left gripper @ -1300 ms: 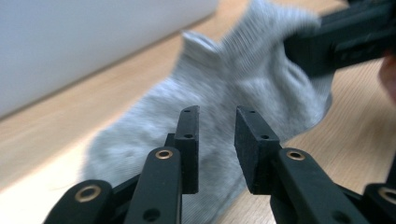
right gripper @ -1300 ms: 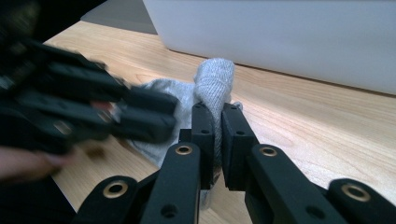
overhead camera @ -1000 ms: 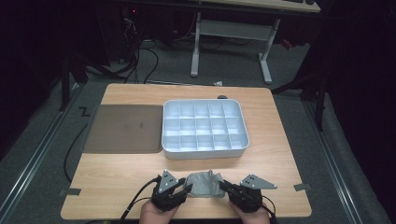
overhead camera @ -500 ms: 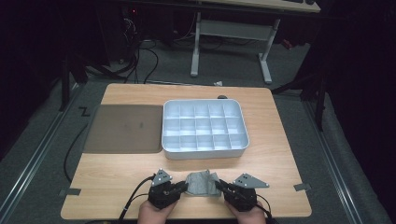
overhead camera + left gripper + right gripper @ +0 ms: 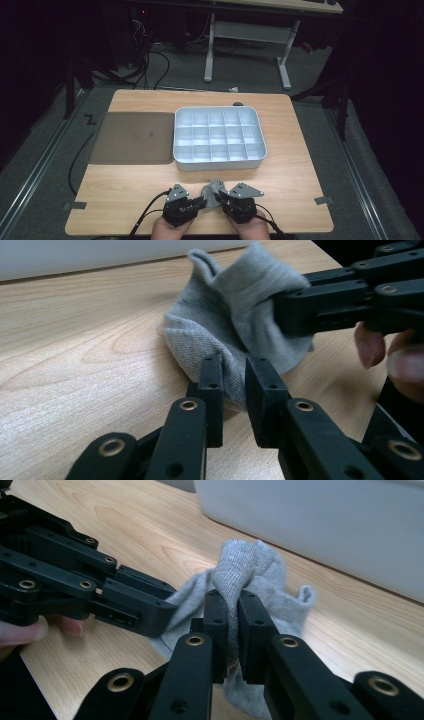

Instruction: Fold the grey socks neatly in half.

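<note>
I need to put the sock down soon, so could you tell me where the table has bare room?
Bare wood lies right of the tray, left of the left gripper below the mat, and right of the right gripper. It is crowded around the sock, which both grippers pinch.

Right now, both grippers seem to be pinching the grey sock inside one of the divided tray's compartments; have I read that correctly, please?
Not quite. Both the left gripper and the right gripper do pinch the grey sock, but it is over the bare wooden table, in front of the divided tray, not inside a compartment. The high view shows this.
</note>
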A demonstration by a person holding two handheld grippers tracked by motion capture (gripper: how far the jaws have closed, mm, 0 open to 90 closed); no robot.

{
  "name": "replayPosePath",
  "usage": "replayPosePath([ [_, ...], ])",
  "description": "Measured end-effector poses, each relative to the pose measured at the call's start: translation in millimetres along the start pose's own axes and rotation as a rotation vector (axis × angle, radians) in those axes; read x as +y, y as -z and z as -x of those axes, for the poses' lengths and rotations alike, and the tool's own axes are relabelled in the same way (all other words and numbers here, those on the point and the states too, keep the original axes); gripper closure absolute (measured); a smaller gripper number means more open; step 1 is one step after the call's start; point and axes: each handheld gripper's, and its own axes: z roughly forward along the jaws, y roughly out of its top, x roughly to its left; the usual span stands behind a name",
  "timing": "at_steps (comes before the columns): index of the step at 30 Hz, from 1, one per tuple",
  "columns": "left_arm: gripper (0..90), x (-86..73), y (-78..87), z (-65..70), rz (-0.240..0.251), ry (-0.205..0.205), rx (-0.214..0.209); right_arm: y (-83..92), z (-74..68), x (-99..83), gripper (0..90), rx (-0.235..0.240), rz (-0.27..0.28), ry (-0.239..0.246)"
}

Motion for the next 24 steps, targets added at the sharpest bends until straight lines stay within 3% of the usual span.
replayPosePath([
  [16, 73.5, -2.7, 7.0, -3.6, -0.017, -0.014, 0.007, -31.5, -8.7, 1.8, 83.7, 0.026, -0.065, 0.024],
  [23, 73.5, -2.8, 7.2, -4.4, -0.013, -0.012, 0.010, -31.6, -8.1, 3.4, 77.2, 0.051, -0.055, 0.017],
  [24, 73.5, -2.8, 7.1, -4.5, -0.013, -0.013, 0.012, -24.3, -7.6, 6.3, 73.9, 0.053, -0.023, 0.011],
])
